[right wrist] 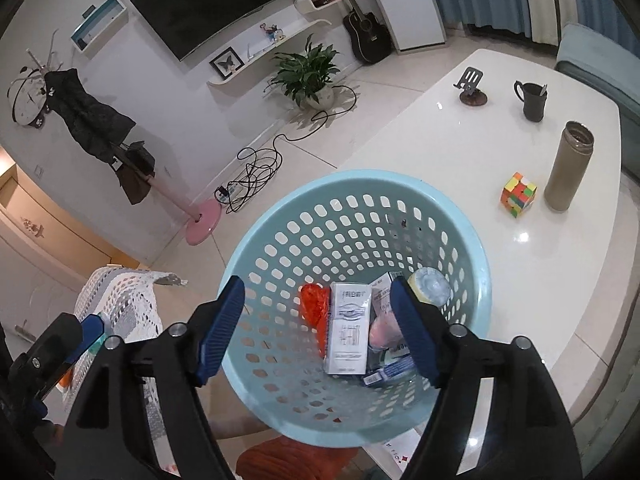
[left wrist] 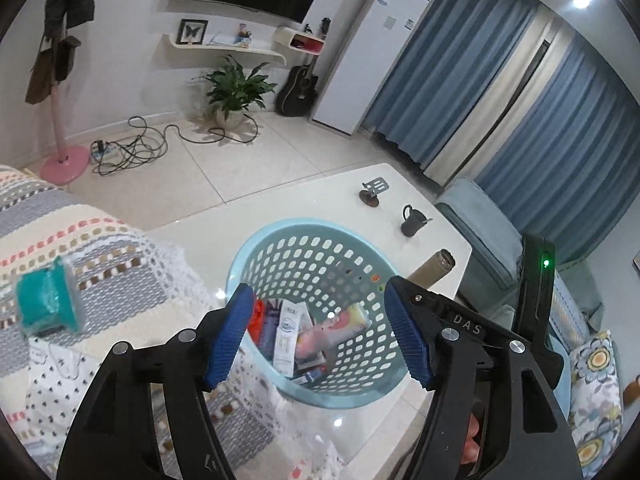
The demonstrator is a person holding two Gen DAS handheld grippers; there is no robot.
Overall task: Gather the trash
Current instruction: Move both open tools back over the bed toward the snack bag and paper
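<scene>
A light blue perforated basket stands on the white table. Inside lie a white carton, an orange wrapper, a pink packet and a round clear lid. My left gripper hangs over the basket's near side, open, nothing between its blue pads. My right gripper is also above the basket, open and empty. A teal packet in clear wrap lies on the striped blanket to the left.
On the table beyond the basket are a dark mug, a tan flask, a colour cube and a phone stand. Blanket-covered sofa at left, cushions at right, cables and a pink coat stand on the floor.
</scene>
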